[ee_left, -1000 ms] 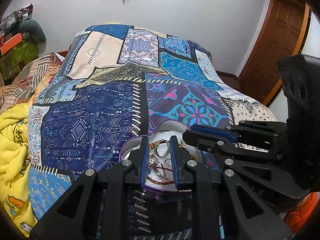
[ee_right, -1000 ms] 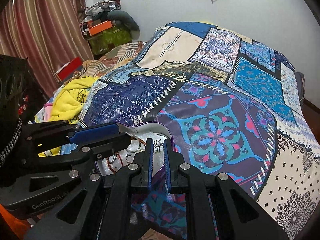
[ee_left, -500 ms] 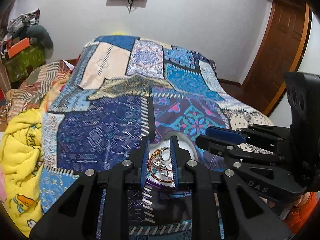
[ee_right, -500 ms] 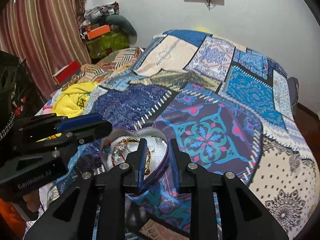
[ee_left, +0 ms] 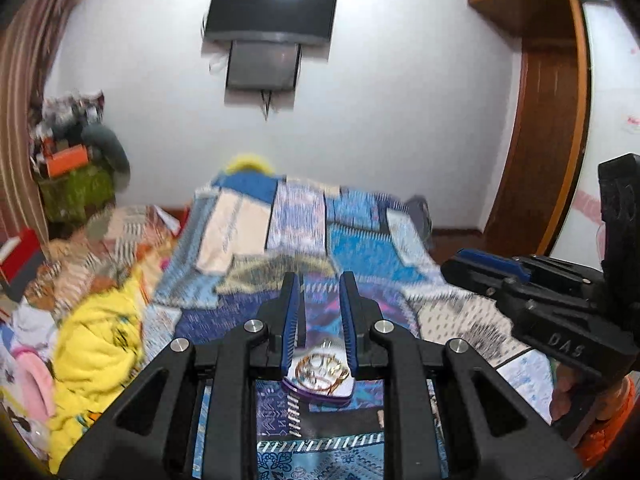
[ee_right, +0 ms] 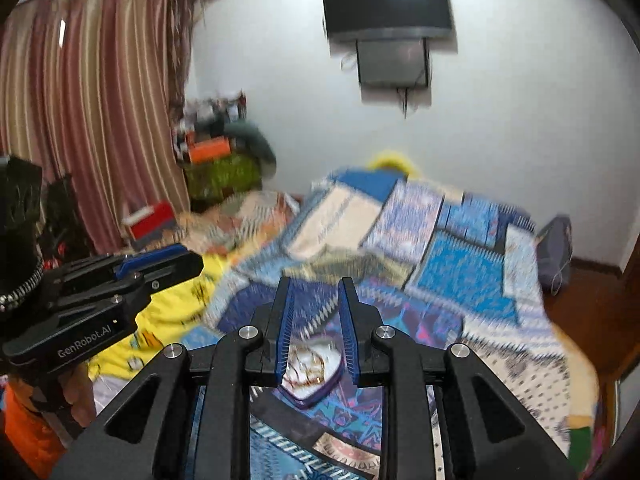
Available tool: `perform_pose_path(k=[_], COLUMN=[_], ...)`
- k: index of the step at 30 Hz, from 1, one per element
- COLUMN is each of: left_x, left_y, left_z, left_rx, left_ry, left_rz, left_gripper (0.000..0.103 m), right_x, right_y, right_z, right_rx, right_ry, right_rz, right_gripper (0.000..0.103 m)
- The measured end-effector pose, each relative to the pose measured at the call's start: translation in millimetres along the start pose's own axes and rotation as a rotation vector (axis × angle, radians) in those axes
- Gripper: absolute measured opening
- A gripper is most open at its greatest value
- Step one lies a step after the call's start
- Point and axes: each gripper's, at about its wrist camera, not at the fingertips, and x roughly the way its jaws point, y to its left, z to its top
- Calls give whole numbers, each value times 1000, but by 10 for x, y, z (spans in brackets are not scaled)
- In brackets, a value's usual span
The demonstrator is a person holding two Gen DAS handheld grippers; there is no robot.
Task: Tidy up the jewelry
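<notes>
- Purple-rimmed heart-shaped tray [ee_left: 320, 390] lies on the patchwork bedspread [ee_left: 360, 248], low in both wrist views, holding gold rings and bangles [ee_left: 320, 364].
- Your left gripper [ee_left: 320, 312] hangs above the tray with its blue pads [ee_left: 291, 320] parted and nothing between them; the jewelry shows below the gap.
- Your right gripper [ee_right: 316, 320] is likewise spread and empty, the tray [ee_right: 316, 390] beneath its fingers.
- Both views are blurred.

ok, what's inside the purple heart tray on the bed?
The tray holds a tangle of gold-toned rings or bangles on a white lining. Blur and the left gripper's fingers hide its far end, so no count or types.
</notes>
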Motion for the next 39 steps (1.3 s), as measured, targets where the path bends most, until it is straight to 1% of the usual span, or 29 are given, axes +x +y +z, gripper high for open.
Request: perform_pose_path(k=[4,5,6,7,8,9,10,11,12,13,14,16,17,18,19,20,24,32,39], left_x=[-460,-592,-692,-785,-853,-920,-996,-1046,-1101,-1148,-1171,-1205,-1222,-1236,-1255,-1262,-1279,-1273,-1261], left_y=[-98,-126,-149,-167,-176,-188,-202,-212,-222,-226,-224,-220,-215,-205,-196,-184,-160,-195,-191], left_z=[127,151,165,168,168,166,161,157,150,138,134,126,120,113,113,111,92,39,36], left_rx=[17,20,23,25,27,29,33,36,38,39,38,35,30,23,17,10,1,0,-1], left_ry=[-109,-138,-161,-181,-195,-209,-223,-232,-244,-252,-257,-264,-268,-274,-277,-280,-272,-261,-256], left_rz=[10,13,17,24,31,38,48,57,69,79,85,94,101,108,110,114,123,127,126], left_gripper=[26,28,32,36,37,41,45,47,52,58,61,79,84,91,95,95,96,96,96], right_x=[-491,-562,-675,-777,-824,-913,-958,-966,-1008,-1017,-1034,-1054,-1057,-1047,-1046,-1038,-1042,-1116,-1112], right_y=[169,198,243,286,311,359,392,411,444,452,461,483,479,481,482,478,468,450,428], right_z=[142,158,173,179,179,175,167,174,167,165,157,146,148,146,145,145,129,24,6], right_rx=[-7,-8,-9,-7,-6,-7,-9,-9,-7,-5,-2,5,7,11,16,20,23,31,32], right_ry=[-129,-149,-179,-209,-225,-250,-266,-272,-283,-290,-299,-310,-311,-314,-316,-321,-316,-297,-286], right_rz=[-12,-17,-27,-38,-48,-67,-78,-84,-95,-101,-109,-125,-130,-139,-146,-155,-164,-152,-150], right_gripper=[21,27,37,43,52,59,62,70,76,79,84,89,93,97,100,103,103,103,103])
